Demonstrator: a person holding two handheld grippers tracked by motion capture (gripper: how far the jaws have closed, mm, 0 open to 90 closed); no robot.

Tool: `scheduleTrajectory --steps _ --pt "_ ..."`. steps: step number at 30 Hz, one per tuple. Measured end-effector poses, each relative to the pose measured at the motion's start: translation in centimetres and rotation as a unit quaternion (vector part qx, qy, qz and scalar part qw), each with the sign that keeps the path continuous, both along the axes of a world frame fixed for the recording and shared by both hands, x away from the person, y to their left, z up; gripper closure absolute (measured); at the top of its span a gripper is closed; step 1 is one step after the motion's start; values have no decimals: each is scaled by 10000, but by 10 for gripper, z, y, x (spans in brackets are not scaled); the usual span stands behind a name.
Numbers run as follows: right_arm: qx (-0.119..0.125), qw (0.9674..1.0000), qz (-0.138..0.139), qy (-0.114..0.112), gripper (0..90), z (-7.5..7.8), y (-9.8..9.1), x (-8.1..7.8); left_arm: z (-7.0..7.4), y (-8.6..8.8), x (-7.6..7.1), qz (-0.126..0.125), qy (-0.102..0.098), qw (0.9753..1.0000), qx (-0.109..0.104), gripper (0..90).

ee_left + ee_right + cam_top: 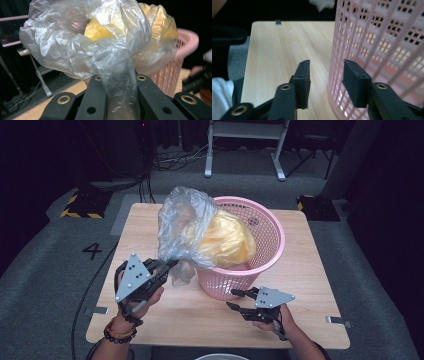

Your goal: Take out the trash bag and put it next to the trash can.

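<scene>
A pink plastic mesh basket (267, 232) stands on the wooden table (150, 225), with a yellow bag (227, 240) bulging inside it. A clear plastic bag (182, 227) drapes over the basket's left rim and over the yellow bag. My left gripper (167, 267) is shut on a twisted corner of the clear plastic bag (117, 70), left of the basket. My right gripper (235, 299) is open, low at the basket's front base. In the right gripper view its jaws straddle the bottom edge of the basket's wall (367, 50), with the gripper (327, 75) empty.
Bare table top (277, 52) stretches in front and to the left of the basket. Beyond the table are grey carpet, a white desk frame (245, 145), cables and two yellow-black weighted bases (82, 205). A round white rim (221, 356) sits at the bottom edge.
</scene>
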State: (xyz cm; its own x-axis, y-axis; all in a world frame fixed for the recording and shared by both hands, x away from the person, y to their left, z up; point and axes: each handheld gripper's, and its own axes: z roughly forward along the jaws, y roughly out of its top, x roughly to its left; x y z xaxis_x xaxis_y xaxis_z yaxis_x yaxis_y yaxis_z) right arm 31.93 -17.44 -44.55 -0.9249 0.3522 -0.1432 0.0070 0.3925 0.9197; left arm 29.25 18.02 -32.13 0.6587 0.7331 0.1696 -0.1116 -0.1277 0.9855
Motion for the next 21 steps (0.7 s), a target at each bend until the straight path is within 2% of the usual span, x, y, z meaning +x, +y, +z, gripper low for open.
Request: scheduleTrajectory --steps 1,2,3,4,7,9,10,11,13,16,17,19,21 --pt "-17 10000 22 64 533 -2 -3 0 2 2 0 12 -71 9999 -82 870" --pt "-99 9998 32 165 506 -7 -11 2 6 5 1 24 -227 9994 -263 871" --pt "-99 9998 32 165 506 -7 -11 2 6 5 1 24 -227 9994 -263 871" --pt "-196 9995 -26 228 494 -12 -22 2 9 6 2 87 -349 9986 -390 872" --pt "-338 9985 -214 375 471 -18 -40 4 10 8 5 154 -442 9978 -472 872" --pt "-430 9975 -374 422 467 -22 -53 6 10 12 10 211 -556 9963 -614 873" --pt "-430 9975 -374 422 467 -22 -53 6 10 12 10 211 -556 9963 -614 874" --pt "-432 9966 -530 467 462 -24 -65 8 10 14 11 274 -587 9959 -632 874" --pt "-453 9959 -608 494 457 -25 -70 9 10 17 14 405 -677 9947 -665 875" --pt "-583 9931 -868 539 434 -30 -84 13 10 28 21 587 -702 9920 -869 875" --pt "-583 9931 -868 539 434 -30 -84 13 10 28 21 587 -702 9920 -869 875" --pt "-690 9909 -1009 561 408 -31 -93 15 10 35 26 753 -728 9902 -923 876" --pt "-694 9897 -1098 603 395 -33 -98 16 9 37 27 819 -719 9895 -945 877"
